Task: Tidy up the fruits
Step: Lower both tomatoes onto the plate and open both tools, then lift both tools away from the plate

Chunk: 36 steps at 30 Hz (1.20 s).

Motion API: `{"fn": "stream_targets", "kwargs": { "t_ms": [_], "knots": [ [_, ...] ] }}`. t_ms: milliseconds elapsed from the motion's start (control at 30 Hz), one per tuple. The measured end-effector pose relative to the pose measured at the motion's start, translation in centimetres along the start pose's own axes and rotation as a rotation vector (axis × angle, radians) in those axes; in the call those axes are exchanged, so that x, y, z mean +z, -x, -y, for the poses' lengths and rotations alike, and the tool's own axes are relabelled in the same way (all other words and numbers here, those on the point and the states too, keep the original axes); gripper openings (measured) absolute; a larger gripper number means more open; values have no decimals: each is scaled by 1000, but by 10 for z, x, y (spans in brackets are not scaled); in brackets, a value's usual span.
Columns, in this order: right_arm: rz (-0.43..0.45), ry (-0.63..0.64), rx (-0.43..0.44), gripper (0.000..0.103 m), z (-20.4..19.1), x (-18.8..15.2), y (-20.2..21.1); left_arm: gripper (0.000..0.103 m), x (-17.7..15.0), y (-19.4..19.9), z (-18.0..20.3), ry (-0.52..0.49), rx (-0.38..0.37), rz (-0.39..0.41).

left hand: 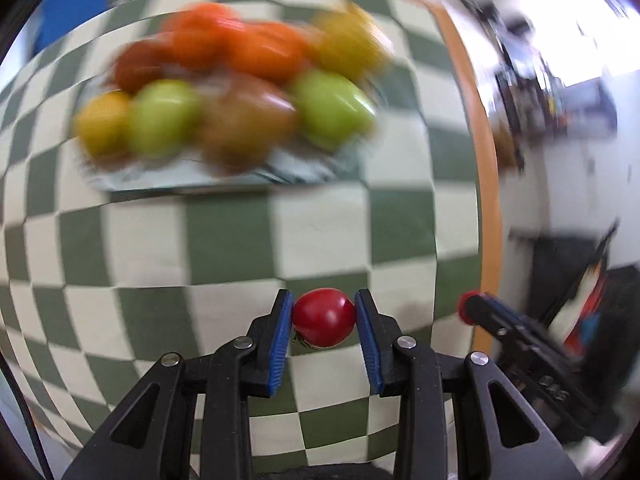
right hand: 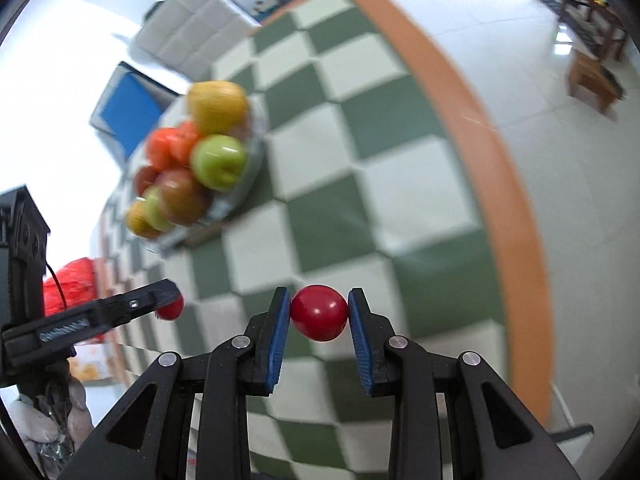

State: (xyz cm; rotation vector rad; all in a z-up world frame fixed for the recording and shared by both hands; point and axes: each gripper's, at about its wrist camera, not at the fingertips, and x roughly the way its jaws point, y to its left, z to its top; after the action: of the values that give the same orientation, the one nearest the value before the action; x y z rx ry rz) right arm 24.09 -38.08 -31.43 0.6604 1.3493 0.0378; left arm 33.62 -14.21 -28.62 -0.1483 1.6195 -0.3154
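My left gripper is shut on a small red fruit, held above the checkered tablecloth. My right gripper is shut on a second small red fruit. Each gripper shows in the other's view: the right gripper at lower right with its red fruit at the tip, the left gripper at lower left. A clear glass bowl ahead holds a blurred pile of orange, yellow, green and reddish-brown fruits. That fruit pile sits upper left in the right wrist view.
The green-and-white checkered cloth covers a round table with an orange rim. A blue chair seat and a white cushioned seat stand behind the table. A red mesh bag lies at left. A gloved hand holds the left gripper.
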Motion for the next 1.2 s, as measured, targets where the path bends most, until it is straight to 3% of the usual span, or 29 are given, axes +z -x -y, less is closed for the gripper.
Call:
{"fn": "stream_targets", "kwargs": {
  "t_ms": [167,400,533,767,967,1067,1167,1200],
  "knots": [
    [-10,11,114,32,-48,36,-37,29,23,24,-67,226,-73,63],
    [-28,143,24,32,-98,63,-85,29,52,0,-115,389,-102,49],
    [-47,189,-20,32,-109,66,-101,30,64,-13,-130,426,-116,25],
    [-48,199,-15,33,-113,67,-111,30,66,-27,-137,496,-187,0],
    [-50,177,2,35,-105,66,-107,38,66,-24,-137,506,-175,-4],
    [-37,176,-7,41,-104,65,-101,38,67,-21,-136,496,-152,-6],
    [-13,189,-31,55,-107,63,-90,42,67,-14,-128,441,-84,9],
    [-3,199,-46,65,-109,62,-85,50,66,-11,-126,419,-55,18]
  ]
}}
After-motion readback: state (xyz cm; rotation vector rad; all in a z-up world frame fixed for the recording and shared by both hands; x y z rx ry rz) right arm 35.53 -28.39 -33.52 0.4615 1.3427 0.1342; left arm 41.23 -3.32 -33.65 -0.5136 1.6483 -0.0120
